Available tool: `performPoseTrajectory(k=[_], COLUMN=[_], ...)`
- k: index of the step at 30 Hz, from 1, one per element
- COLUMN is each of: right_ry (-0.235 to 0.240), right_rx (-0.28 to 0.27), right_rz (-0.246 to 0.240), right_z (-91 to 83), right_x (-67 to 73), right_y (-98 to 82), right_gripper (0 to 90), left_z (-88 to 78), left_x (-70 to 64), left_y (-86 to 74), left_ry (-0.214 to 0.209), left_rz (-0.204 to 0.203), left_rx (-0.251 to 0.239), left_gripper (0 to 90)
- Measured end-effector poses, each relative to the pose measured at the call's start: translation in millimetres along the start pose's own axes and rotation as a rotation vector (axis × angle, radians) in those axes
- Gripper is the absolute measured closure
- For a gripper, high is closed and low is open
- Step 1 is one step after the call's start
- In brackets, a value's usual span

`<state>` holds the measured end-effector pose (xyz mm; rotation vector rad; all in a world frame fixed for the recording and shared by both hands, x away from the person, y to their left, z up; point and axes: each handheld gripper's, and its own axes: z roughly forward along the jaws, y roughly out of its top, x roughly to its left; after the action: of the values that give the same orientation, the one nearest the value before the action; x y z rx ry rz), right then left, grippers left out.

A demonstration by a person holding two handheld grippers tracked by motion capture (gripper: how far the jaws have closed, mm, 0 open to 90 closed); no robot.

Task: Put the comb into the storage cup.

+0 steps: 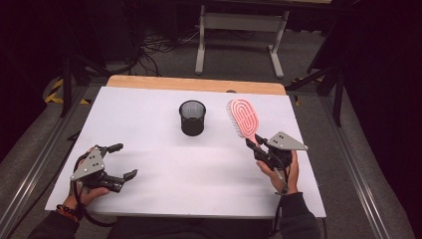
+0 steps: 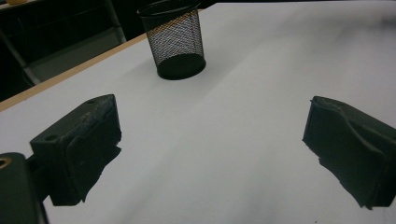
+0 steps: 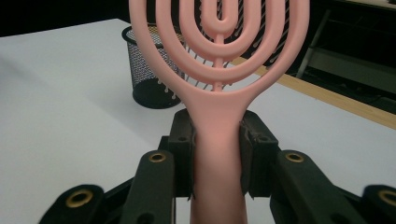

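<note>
While the right tongs [image 1: 255,145] clamp the handle of the pink hairbrush [image 1: 243,117], the likely step in hand is to carry that brush to the black mesh cup [image 1: 192,117] and stand it inside. The brush is held up off the white bench [image 1: 169,169] at the right, its looped head pointing far and slightly left, just right of the cup and apart from it. In the right gripper view the pads [image 3: 183,154] press both sides of the handle just below the head, so most of the handle lies back among the tongs. To do this well, I judge the brush should be swung over the cup's open mouth, tipped until its head points down, then lowered straight so the head clears the rim. Since the cup looks light, a knock on its wall could tip it. The left tongs [image 1: 123,160] stand wide and hold nothing, near left on the bench; they could steady the cup from its left side.
</note>
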<state>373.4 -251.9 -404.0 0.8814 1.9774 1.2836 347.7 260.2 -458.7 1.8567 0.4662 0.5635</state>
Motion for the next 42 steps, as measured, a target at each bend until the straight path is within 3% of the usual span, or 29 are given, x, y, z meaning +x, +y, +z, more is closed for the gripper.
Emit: performPoseTrajectory(k=[10,13,34,42], right_ry=[0.002,0.008,-0.028,-0.003], right_rx=[-0.027,-0.025,-0.074,-0.08], right_rz=[0.011,-0.006,-0.023,-0.031], right_z=[4.5,6.2,14.1,15.0], right_x=[4.9,7.2,25.8,30.0], right_y=[-2.6,-2.1,-5.6,-4.9], right_gripper=[69.1,69.1,69.1,69.1], left_z=[1.9,2.2,4.3,5.6], left_x=[0.0,0.3,2.2,2.3], left_y=[-0.5,-1.0,-2.7,-3.3], left_ry=[-0.009,-0.017,-0.026,-0.032], left_rz=[0.0,-0.003,-0.018,-0.021], left_rx=[0.009,0.011,0.02,0.024], left_gripper=[5.0,4.9,5.3,5.3])
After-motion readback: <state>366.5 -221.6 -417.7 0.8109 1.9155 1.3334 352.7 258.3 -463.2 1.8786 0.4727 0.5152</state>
